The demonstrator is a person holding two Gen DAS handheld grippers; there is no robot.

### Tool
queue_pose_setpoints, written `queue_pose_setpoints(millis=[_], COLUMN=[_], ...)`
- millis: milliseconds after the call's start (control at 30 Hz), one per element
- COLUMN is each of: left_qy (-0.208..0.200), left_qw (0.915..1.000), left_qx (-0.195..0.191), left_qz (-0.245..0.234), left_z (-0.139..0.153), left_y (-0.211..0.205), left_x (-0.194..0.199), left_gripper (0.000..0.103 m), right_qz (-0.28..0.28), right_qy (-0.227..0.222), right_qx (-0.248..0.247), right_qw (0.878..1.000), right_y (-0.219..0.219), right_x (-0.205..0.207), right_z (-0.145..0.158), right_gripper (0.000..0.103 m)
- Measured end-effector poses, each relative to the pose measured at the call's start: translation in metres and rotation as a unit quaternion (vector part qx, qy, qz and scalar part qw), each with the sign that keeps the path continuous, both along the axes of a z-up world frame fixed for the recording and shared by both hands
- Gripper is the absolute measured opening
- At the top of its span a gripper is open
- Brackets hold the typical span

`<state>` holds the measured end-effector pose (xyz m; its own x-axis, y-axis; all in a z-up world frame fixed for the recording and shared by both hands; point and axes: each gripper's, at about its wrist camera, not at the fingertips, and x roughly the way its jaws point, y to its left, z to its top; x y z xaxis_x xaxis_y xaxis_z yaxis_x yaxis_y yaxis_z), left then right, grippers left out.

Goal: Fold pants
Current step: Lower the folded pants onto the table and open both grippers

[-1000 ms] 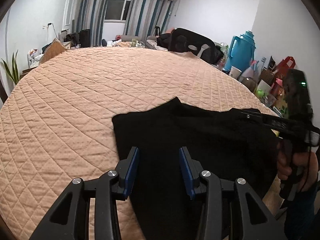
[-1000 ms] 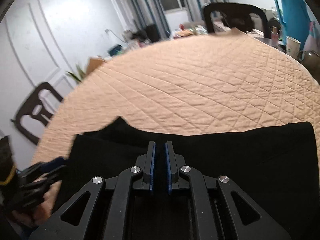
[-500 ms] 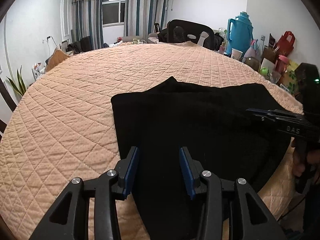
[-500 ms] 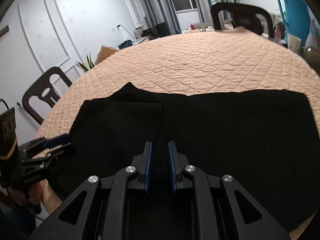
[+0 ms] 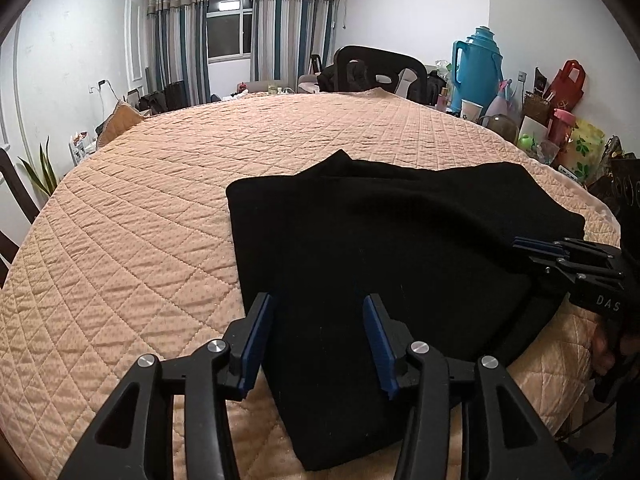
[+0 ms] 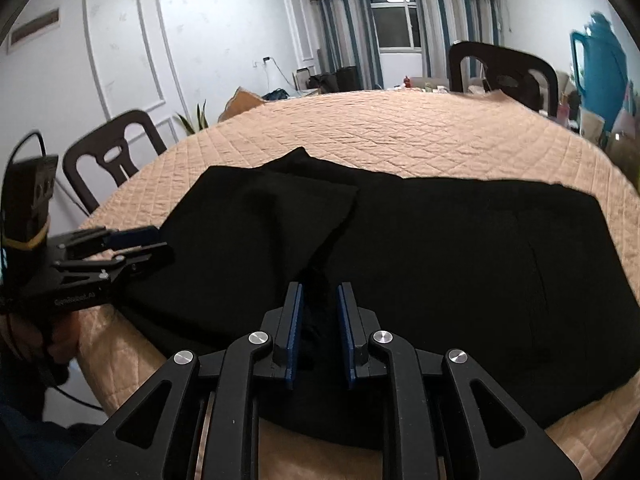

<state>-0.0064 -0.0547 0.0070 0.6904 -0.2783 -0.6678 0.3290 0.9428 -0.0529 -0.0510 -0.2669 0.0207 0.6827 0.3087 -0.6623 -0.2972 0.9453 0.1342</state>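
Both my jaws are opening: my right gripper [image 6: 318,330], pressed nearly together a second ago, now stands spread astride a ridge of cloth without pinching it, and my left gripper [image 5: 318,340] is spread wide over the black pants [image 5: 380,240]. They lie folded flat on the quilted bench [image 5: 140,220]. I judge this fold released.

We see a lived-in home: striped curtains [image 5: 280,36], a dining chair [image 6: 502,74], a thermos [image 5: 476,68] beyond the jaws.
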Motion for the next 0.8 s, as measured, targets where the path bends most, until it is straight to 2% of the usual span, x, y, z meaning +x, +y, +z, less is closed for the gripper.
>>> queue_pose_setpoints(millis=[200, 667, 800], left_qy=[-0.001, -0.003, -0.004], left_qw=[1.0, 1.0, 1.0], left_qx=[0.0, 0.0, -0.001], left_qz=[0.001, 0.003, 0.004], left_z=[-0.001, -0.001, -0.001], left_y=[-0.001, -0.001, 0.0], left_x=[-0.001, -0.002, -0.003], left_gripper=[0.05, 0.05, 0.05], right_qz=[0.0, 0.001, -0.018], right_qy=[-0.012, -0.013, -0.012], right_qx=[-0.023, -0.023, -0.044], right_qw=[1.0, 1.0, 0.999], right_y=[0.007, -0.001, -0.008], right_x=[-0.003, -0.009, -0.01], right_z=[0.0, 0.001, 0.001], right_gripper=[0.018, 0.02, 0.02])
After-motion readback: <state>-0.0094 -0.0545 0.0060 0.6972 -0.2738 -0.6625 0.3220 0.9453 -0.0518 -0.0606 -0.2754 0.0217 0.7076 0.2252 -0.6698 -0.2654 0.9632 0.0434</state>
